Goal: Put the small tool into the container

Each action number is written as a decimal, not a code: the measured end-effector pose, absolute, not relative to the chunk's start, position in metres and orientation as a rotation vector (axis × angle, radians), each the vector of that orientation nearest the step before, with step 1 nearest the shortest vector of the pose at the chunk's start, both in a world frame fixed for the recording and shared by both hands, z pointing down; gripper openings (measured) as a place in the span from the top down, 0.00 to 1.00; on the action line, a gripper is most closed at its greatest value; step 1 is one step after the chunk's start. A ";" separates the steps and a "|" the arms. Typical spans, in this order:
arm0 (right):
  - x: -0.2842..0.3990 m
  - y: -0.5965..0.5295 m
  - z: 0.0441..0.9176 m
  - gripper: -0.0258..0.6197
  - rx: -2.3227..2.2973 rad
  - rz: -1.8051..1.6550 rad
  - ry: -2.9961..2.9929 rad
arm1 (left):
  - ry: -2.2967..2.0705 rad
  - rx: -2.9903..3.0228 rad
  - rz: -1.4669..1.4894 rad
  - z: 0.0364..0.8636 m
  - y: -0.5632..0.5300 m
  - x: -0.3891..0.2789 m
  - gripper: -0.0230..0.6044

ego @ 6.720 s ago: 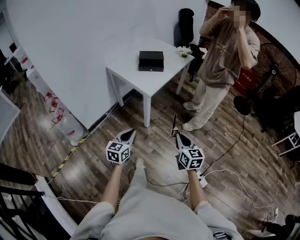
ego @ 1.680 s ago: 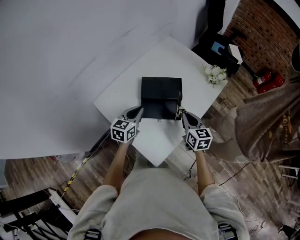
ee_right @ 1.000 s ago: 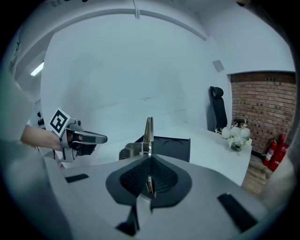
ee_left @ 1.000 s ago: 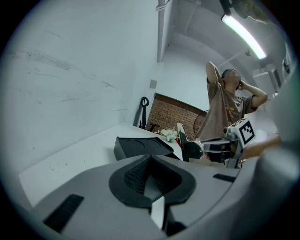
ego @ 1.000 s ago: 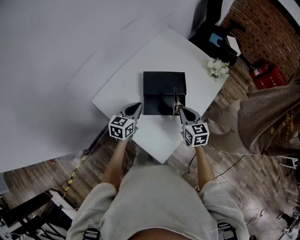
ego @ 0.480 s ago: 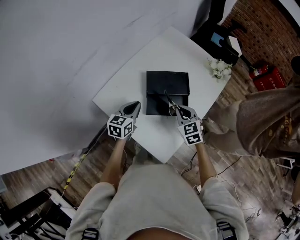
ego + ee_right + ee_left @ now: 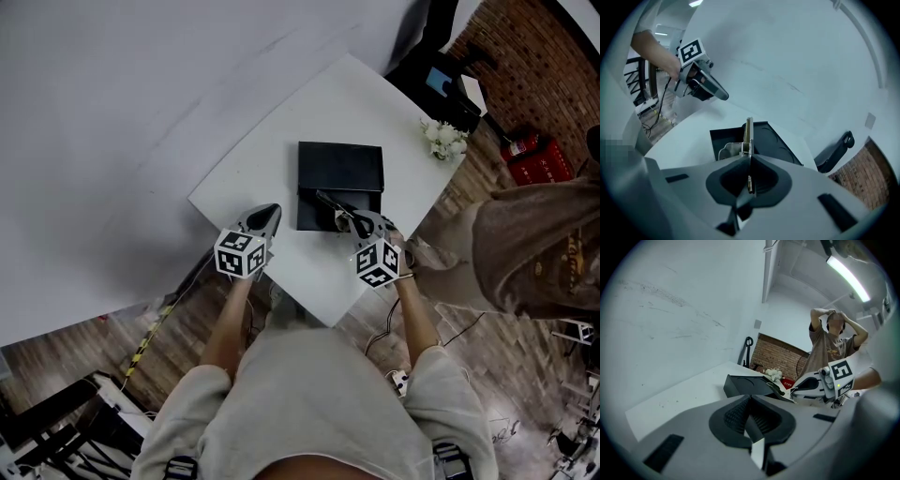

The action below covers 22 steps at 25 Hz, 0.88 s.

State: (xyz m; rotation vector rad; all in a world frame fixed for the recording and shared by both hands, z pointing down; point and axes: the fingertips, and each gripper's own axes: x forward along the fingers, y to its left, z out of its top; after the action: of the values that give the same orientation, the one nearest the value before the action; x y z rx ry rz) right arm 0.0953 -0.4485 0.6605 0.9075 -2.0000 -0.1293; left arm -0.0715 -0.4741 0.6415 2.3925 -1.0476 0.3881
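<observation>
Hovering over the container (image 7: 340, 161), right tongs (image 7: 345, 219) grip small tool (image 7: 327, 200); left tongs (image 7: 273, 210) closed.

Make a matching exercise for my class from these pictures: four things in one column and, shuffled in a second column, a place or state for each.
Things
1. small tool
2. black container
3. white flowers
4. left gripper

Places or states
A. at a corner of the white table
B. jaws together, nothing held
C. clamped in the right gripper
D. near the middle of the table

Pairs: 1-C, 2-D, 3-A, 4-B
</observation>
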 end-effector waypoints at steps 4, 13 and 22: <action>0.091 -0.451 0.667 0.96 0.823 -0.210 -1.948 | -1.050 2.390 0.382 0.642 -0.473 -0.073 0.94; 0.086 -0.454 0.687 0.96 0.679 -0.312 -1.854 | -1.058 2.382 0.374 0.641 -0.470 -0.080 0.94; 0.081 -0.460 0.709 0.96 0.580 -0.403 -1.758 | -1.072 2.380 0.366 0.639 -0.468 -0.087 0.94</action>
State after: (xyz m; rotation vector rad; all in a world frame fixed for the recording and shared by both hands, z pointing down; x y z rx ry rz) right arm 0.0806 -0.4604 0.7091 0.5804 -1.7578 -0.4032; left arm -0.0869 -0.4678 0.6393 2.3798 -1.0716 0.3657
